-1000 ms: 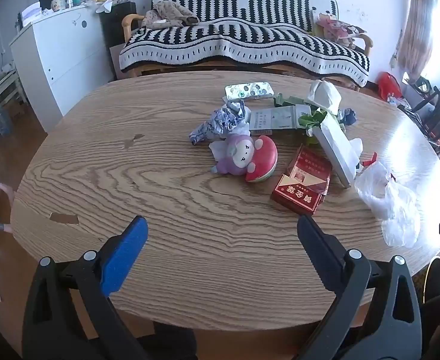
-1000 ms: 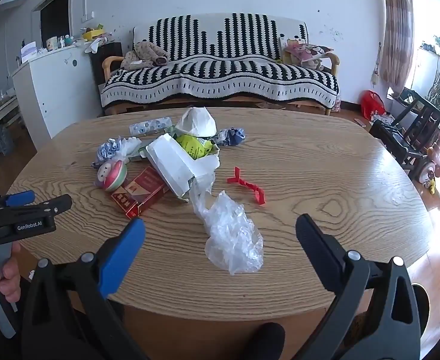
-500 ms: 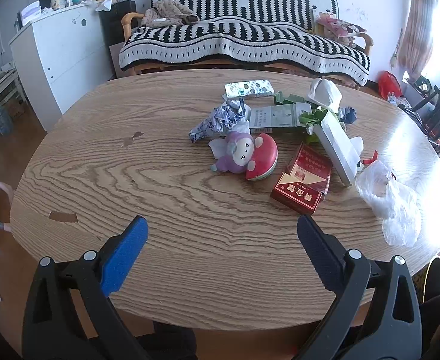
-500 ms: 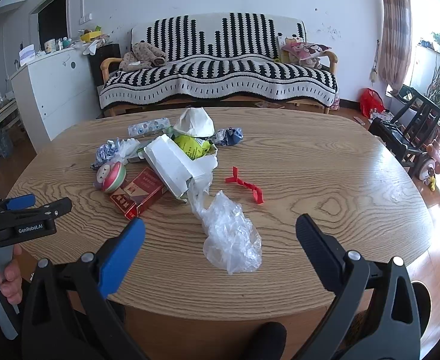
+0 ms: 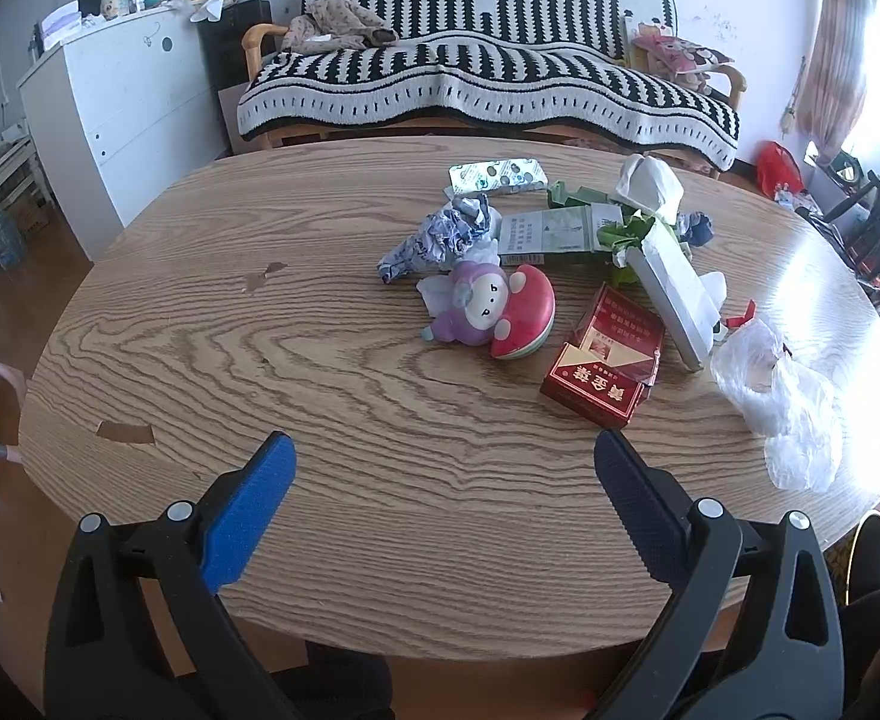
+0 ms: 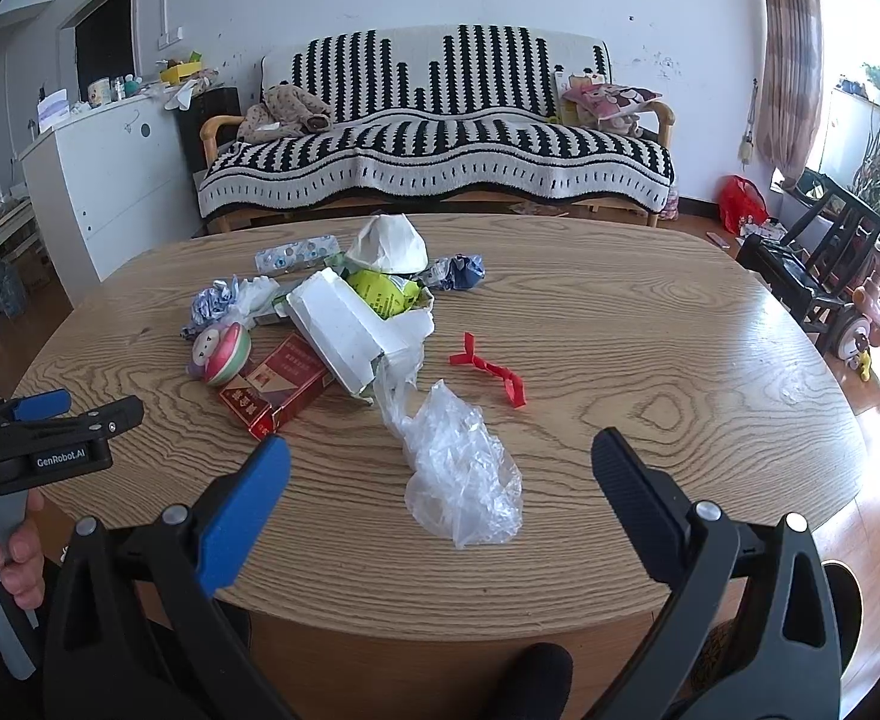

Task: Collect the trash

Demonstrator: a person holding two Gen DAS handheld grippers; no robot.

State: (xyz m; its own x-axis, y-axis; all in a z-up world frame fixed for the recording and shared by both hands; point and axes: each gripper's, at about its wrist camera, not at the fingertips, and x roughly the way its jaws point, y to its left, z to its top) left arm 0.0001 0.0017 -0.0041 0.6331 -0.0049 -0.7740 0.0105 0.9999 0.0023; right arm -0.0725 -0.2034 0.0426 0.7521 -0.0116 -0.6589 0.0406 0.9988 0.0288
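Right wrist view: your right gripper (image 6: 440, 456) hovers, fingers apart, near the bag (image 6: 460, 480); left gripper (image 5: 444, 462) likewise gapes.

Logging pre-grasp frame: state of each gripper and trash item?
left gripper: jaws open, empty
right gripper: jaws open, empty
plastic bag: crumpled, flat on table
red cigarette pack: lid open
white carton: torn open
red plastic strip: lying apart

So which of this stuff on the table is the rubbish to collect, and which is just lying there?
Trash:
clear plastic bag
red cigarette pack
white torn box
crumpled tissue
red plastic scrap
blue-white wrapper

Likely just lying about:
mushroom toy
sofa
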